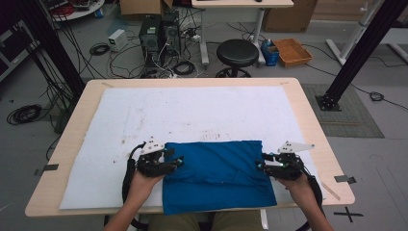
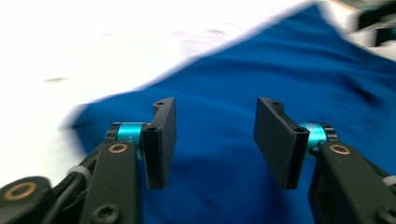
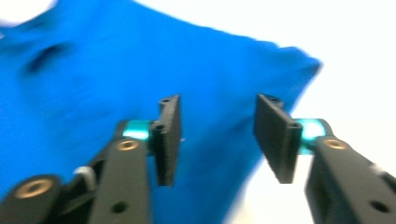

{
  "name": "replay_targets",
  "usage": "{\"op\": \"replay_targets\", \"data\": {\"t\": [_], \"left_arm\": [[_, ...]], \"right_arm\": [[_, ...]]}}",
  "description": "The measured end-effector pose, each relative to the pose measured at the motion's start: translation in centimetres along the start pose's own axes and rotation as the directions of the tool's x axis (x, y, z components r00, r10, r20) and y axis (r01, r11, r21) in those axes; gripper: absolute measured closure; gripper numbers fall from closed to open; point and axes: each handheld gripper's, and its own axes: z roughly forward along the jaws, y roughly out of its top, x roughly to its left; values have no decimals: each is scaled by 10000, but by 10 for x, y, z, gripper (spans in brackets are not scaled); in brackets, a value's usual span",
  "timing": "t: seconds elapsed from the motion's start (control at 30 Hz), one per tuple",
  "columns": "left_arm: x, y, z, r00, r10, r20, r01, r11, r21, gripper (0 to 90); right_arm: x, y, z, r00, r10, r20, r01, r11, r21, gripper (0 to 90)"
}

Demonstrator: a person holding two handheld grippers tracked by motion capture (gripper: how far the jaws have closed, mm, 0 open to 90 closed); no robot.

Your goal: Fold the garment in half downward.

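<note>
Between both grippers, folded blue cloth [image 1: 216,175] on white mat [image 1: 192,115], jaws parted, gripping nothing

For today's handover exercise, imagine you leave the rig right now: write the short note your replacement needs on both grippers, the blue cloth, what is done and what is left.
Left gripper: jaws open, at the left edge of the blue cloth, nothing pinched.
Right gripper: jaws open, at the cloth's right edge, also holding nothing.
Cloth: lies folded into a rough rectangle on the white mat at the near side of the wooden table, its near edge hanging just past the mat.
Done: the cloth looks folded at least once and is released.
Left: probably regrip both sides for another fold or smooth the wrinkles; which one, I cannot tell.
</note>
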Motion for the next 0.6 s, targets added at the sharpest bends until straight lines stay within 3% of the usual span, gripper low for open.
{"op": "replay_targets", "data": {"t": [0.03, 0.07, 0.1, 0.13, 0.2, 0.27, 0.33, 0.37, 0.4, 0.43, 0.47, 0.5, 0.57, 0.6], "left_arm": [[0, 0, 0, 10000, 0, 0, 0, 10000, 0, 453], [6, 1, 2, 9978, 138, -656, -149, 9997, -168, 453], [13, 2, 6, 9933, 68, -1156, -96, 9997, -234, 429], [21, 2, 10, 9901, -171, -1394, 140, 9996, -236, 406], [35, 2, 21, 9864, -886, -1386, 913, 9957, 135, 391], [43, 3, 28, 9850, -1376, -1038, 1462, 9860, 802, 392], [43, 4, 29, 9900, -1261, -624, 1320, 9861, 1010, 439], [41, 4, 30, 9929, -1053, -552, 1113, 9865, 1202, 545], [39, 5, 31, 9943, -792, -716, 879, 9878, 1288, 765], [39, 6, 31, 9941, -989, -439, 1041, 9850, 1377, 765], [40, 8, 32, 9936, -1000, -518, 1065, 9840, 1430, 865], [39, 10, 34, 9935, -982, -569, 1052, 9850, 1366, 865], [41, 16, 36, 9908, -1220, -594, 1276, 9865, 1029, 872], [43, 19, 37, 9886, -1383, -587, 1425, 9870, 739, 872]], "right_arm": [[-4, 2, 2, 9993, 60, 361, -58, 10000, -55, 416], [-4, 2, 2, 9993, 60, 361, -58, 10000, -55, 416], [-7, 4, 6, 9974, 132, 705, -130, 9999, -33, 376], [-11, 7, 11, 9948, 119, 1011, -121, 9999, 14, 343], [-20, 13, 24, 9923, 421, 1162, -427, 9991, 26, 312], [-28, 19, 38, 9891, 962, 1118, -993, 9948, 223, 314], [-30, 23, 50, 9908, 851, 1050, -923, 9935, 663, 406], [-29, 26, 52, 9918, 332, 1234, -432, 9960, 785, 503], [-30, 29, 53, 9967, 190, 786, -257, 9960, 855, 783], [-30, 29, 53, 9967, 190, 786, -257, 9960, 855, 783], [-27, 31, 54, 9962, -93, 861, 17, 9961, 878, 829], [-27, 31, 54, 9962, -93, 861, 17, 9961, 878, 829], [-28, 33, 53, 9945, -159, 1035, 90, 9977, 674, 838], [-31, 37, 51, 9913, 21, 1319, -56, 9996, 263, 840]]}}
